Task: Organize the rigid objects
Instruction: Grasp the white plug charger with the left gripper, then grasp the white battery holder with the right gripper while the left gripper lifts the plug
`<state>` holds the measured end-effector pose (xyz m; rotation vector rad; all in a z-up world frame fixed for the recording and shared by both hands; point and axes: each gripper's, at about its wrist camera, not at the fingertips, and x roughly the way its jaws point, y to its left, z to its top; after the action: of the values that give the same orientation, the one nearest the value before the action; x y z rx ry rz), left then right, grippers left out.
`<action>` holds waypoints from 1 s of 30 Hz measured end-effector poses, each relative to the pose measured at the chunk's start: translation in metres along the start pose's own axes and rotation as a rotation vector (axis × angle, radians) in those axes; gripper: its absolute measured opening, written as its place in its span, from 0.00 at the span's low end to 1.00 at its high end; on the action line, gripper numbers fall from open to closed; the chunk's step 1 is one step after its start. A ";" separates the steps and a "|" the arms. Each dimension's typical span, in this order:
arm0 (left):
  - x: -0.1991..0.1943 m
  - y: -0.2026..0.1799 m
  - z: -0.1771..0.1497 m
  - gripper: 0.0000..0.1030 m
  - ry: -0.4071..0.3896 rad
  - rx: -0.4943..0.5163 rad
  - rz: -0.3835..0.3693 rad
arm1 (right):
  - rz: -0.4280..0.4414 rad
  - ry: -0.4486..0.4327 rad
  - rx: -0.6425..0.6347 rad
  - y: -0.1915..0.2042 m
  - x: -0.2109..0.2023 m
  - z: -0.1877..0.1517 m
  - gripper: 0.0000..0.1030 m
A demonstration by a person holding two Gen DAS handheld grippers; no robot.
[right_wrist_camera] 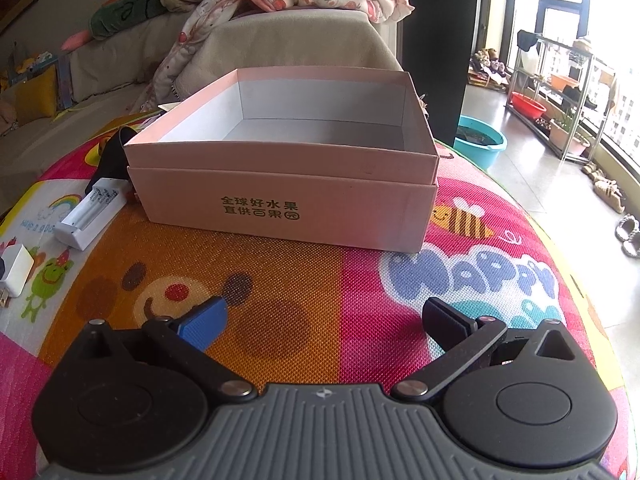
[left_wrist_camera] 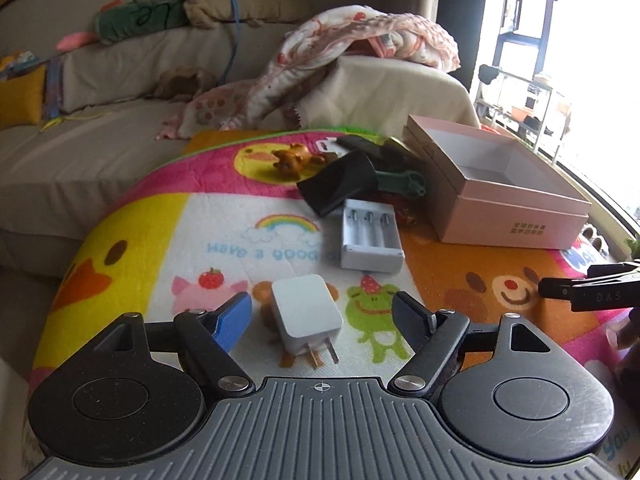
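My left gripper (left_wrist_camera: 322, 312) is open, its fingers on either side of a white plug adapter (left_wrist_camera: 306, 318) that lies on the cartoon play mat (left_wrist_camera: 224, 236). Beyond it lie a white battery charger (left_wrist_camera: 370, 240), a black object (left_wrist_camera: 340, 186), a green toy (left_wrist_camera: 400, 180) and a brown toy bear (left_wrist_camera: 292, 158). An empty pink box (left_wrist_camera: 508, 204) stands at the right. My right gripper (right_wrist_camera: 324, 320) is open and empty above the mat (right_wrist_camera: 280, 280), in front of the pink box (right_wrist_camera: 288, 208). The charger (right_wrist_camera: 90, 212) and adapter (right_wrist_camera: 16, 276) show at its left.
A beige sofa (left_wrist_camera: 100, 152) with a patterned blanket (left_wrist_camera: 340, 52) lies behind the mat. The right gripper's finger (left_wrist_camera: 588, 290) shows at the right edge of the left wrist view. A teal basin (right_wrist_camera: 480, 138) and a shelf rack (right_wrist_camera: 560, 92) stand on the floor at the right.
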<state>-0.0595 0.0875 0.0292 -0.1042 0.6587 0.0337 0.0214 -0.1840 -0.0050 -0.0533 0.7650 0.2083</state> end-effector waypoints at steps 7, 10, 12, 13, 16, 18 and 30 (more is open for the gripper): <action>0.009 0.002 -0.001 0.41 -0.010 -0.018 0.018 | 0.004 -0.042 -0.040 0.017 -0.010 -0.002 0.94; 0.007 0.009 -0.001 0.36 -0.018 -0.033 0.002 | 0.106 -0.096 -0.069 0.043 -0.019 0.000 0.94; 0.005 0.013 -0.003 0.36 -0.022 -0.031 -0.007 | 0.161 -0.137 -0.090 0.065 -0.023 0.006 0.94; 0.003 0.015 -0.004 0.36 -0.025 -0.027 -0.009 | 0.185 -0.143 -0.100 0.075 -0.022 0.010 0.94; 0.000 0.022 -0.008 0.36 -0.037 -0.024 -0.011 | 0.233 -0.108 -0.126 0.107 -0.011 0.027 0.93; -0.003 0.027 -0.011 0.36 -0.044 -0.035 -0.023 | 0.248 -0.085 -0.124 0.123 -0.001 0.038 0.92; -0.006 0.039 -0.019 0.37 -0.059 -0.065 -0.087 | 0.191 0.015 -0.147 0.186 0.057 0.066 0.67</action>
<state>-0.0784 0.1245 0.0148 -0.1942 0.5937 -0.0258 0.0682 0.0153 0.0086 -0.1210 0.7692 0.4464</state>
